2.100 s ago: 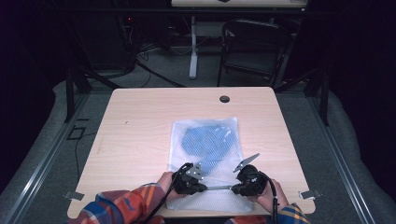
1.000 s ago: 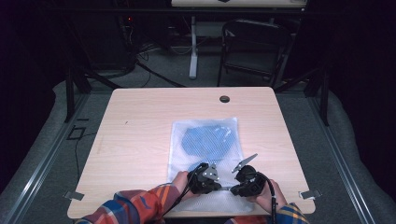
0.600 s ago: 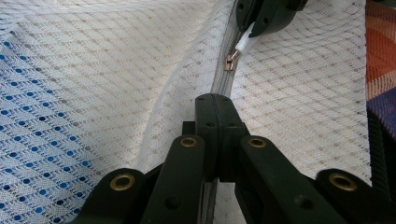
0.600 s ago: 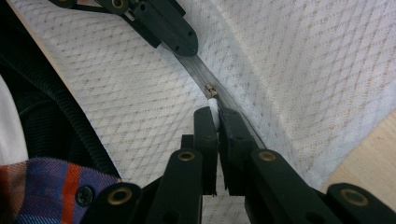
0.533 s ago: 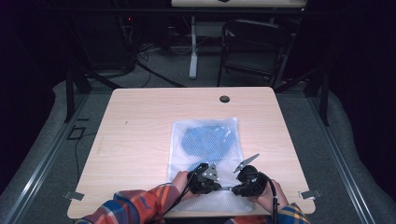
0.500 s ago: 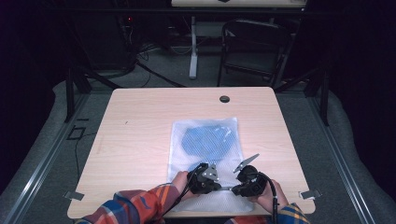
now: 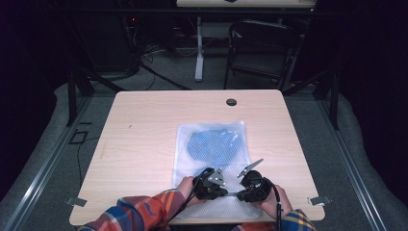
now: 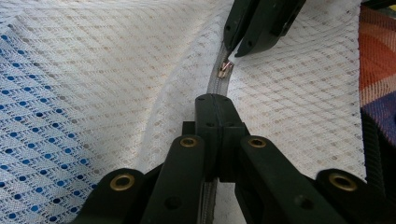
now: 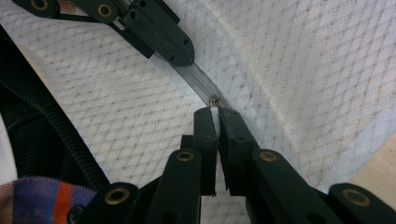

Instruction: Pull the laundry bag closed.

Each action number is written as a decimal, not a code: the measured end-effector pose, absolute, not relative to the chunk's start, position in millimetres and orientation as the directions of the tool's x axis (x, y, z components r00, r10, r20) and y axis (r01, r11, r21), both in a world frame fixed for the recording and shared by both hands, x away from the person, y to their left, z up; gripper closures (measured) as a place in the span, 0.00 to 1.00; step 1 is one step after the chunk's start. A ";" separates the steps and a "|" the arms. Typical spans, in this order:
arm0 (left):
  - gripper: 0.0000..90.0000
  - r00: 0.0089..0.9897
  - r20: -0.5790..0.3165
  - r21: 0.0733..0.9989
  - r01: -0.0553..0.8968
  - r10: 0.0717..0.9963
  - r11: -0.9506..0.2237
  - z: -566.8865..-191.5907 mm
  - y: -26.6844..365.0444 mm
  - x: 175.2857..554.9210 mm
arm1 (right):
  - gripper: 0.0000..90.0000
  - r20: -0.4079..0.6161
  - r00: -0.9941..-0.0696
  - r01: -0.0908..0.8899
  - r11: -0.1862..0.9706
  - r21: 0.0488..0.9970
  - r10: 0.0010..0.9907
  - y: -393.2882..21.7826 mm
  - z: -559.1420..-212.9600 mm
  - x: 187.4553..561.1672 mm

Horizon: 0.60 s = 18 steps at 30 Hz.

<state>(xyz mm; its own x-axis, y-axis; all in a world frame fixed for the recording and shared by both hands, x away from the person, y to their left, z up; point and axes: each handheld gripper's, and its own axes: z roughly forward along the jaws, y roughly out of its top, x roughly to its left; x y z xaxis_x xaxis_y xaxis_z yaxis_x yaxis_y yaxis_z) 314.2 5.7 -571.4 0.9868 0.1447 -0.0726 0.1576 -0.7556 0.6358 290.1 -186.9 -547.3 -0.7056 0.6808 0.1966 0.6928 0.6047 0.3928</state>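
Note:
A white mesh zip bag (image 7: pixel 211 132) lies flat on the wooden table (image 7: pixel 144 130), with something blue (image 7: pixel 214 144) inside it. Both grippers sit at the bag's near end, close together. My left gripper (image 8: pixel 216 98) is shut on the grey zipper tape (image 8: pixel 223 80). Just ahead of it, the right gripper's jaws pinch the small metal zipper slider (image 8: pixel 226 69). In the right gripper view my right gripper (image 9: pixel 214 113) is shut on the white pull tab (image 9: pixel 214 115), and the left gripper (image 9: pixel 180 49) clamps the zipper (image 9: pixel 201 78) a little farther along.
A dark round grommet (image 7: pixel 231 102) sits near the table's far edge. A black chair (image 7: pixel 262 43) and a desk leg (image 7: pixel 198 48) stand on the floor beyond. Plaid sleeves (image 7: pixel 139 211) come in over the front edge. Bare tabletop lies left of the bag.
Since two seconds ago my left gripper has slid right along the bag's near end, closing up to the right gripper. Over the last second nothing visibly moves.

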 end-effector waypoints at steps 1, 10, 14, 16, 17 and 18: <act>1.00 0.987 -0.073 0.636 0.158 0.145 -0.755 -571.4 5.6 314.3 | 0.96 0.181 -0.719 0.681 0.628 0.377 0.671 -186.8 -547.1 291.3; 1.00 0.989 -0.056 0.633 0.141 0.137 -0.761 -570.9 5.3 313.0 | 0.97 0.163 -0.727 0.673 0.646 0.359 0.666 -183.5 -550.8 292.1; 1.00 0.989 -0.058 0.632 0.140 0.134 -0.762 -570.8 5.4 313.3 | 0.97 0.166 -0.732 0.668 0.649 0.364 0.661 -185.3 -549.2 291.5; 1.00 0.989 -0.056 0.632 0.139 0.134 -0.762 -570.8 5.3 313.2 | 0.97 0.169 -0.730 0.670 0.645 0.367 0.662 -185.5 -548.7 290.9; 1.00 0.989 -0.057 0.632 0.140 0.134 -0.762 -570.8 5.4 313.3 | 0.97 0.169 -0.730 0.670 0.647 0.363 0.662 -185.7 -548.2 290.8; 1.00 0.989 -0.057 0.632 0.139 0.134 -0.762 -570.8 5.4 313.3 | 0.97 0.171 -0.729 0.671 0.645 0.364 0.662 -186.0 -547.8 290.6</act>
<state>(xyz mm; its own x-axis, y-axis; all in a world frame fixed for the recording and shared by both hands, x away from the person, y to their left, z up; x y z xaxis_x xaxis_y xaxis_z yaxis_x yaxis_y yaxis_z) 313.3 5.4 -570.8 0.9894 0.1339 -0.0566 0.1393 -0.7621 0.6323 290.6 -186.0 -547.8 -0.7294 0.6624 0.1709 0.6715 0.6454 0.3641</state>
